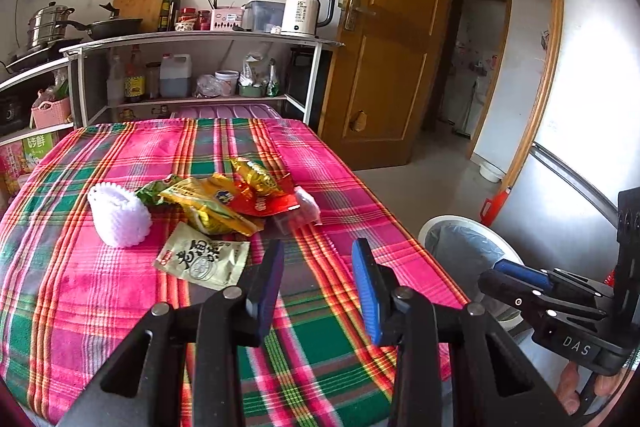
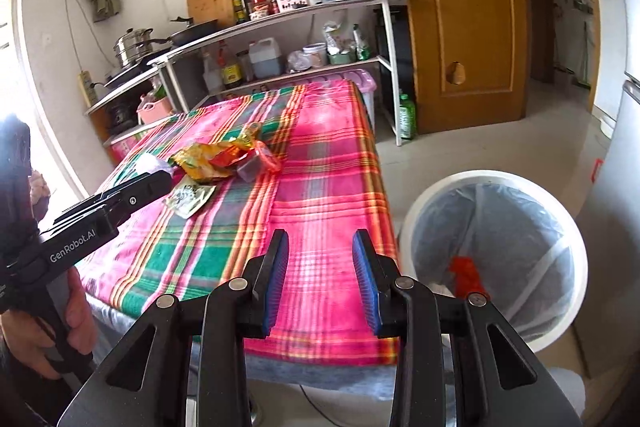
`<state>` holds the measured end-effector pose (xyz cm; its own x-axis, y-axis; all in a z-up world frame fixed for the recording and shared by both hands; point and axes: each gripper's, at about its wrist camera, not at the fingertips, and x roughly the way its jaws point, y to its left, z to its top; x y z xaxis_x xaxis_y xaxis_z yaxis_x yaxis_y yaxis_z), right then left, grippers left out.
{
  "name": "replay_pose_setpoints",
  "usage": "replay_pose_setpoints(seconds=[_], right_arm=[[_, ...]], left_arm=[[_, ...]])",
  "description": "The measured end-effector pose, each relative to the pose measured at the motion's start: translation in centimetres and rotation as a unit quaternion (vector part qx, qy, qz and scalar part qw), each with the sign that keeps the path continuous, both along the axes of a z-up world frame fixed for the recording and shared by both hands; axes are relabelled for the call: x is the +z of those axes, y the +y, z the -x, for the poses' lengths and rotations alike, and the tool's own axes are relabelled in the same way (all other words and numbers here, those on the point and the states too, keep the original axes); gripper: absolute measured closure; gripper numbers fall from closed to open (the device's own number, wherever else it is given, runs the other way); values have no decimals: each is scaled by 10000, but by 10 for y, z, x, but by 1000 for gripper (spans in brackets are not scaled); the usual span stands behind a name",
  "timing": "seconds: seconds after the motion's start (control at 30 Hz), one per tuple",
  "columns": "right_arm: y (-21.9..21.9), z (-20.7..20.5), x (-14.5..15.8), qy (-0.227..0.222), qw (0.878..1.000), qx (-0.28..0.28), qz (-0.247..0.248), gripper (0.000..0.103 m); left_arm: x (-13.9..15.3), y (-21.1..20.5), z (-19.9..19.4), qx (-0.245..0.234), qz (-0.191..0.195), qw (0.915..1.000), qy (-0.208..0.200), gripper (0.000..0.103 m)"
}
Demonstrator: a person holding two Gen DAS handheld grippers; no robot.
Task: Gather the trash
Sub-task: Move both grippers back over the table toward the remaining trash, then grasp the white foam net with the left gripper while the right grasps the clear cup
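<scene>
Both the left gripper and right gripper stand part open, holding nothing. Beside the table's right edge, the bin holds 1 red scrap. Mid-table, the wrappers and foam net remain uncollected.

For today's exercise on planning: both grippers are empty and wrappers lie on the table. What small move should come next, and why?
Probably ease the left gripper forward onto the pale sachet: it lies nearest, flat on the tablecloth, and the jaws stand open and empty. The bin waits beside the table.
</scene>
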<state>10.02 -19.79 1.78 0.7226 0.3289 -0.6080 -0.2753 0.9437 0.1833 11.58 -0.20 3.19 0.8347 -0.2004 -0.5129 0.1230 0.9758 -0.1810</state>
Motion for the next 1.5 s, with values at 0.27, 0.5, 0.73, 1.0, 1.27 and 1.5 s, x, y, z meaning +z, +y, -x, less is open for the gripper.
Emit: replay_pose_setpoints(seconds=[0.27,0.5,0.73,1.0,1.27,1.5], right_arm=[[30,-9,-3,18,9994,324,82,61],[50,-20,-3,4,9985,531,149,60],[64,-36,-7,39,9977,654,184,55],[79,-62,-10,91,9969,733,261,53],[94,-97,-15,223,9955,861,330,48],[109,-124,-27,395,9930,990,513,47]], left_arm=[[-10,40,7,452,20,9989,75,54],[-15,68,8,747,58,9971,160,53],[-17,89,1,978,78,9949,211,49],[-20,116,-20,1234,101,9917,353,44],[-28,138,-58,1362,176,9887,606,33],[-38,147,-85,1502,250,9848,838,33]])
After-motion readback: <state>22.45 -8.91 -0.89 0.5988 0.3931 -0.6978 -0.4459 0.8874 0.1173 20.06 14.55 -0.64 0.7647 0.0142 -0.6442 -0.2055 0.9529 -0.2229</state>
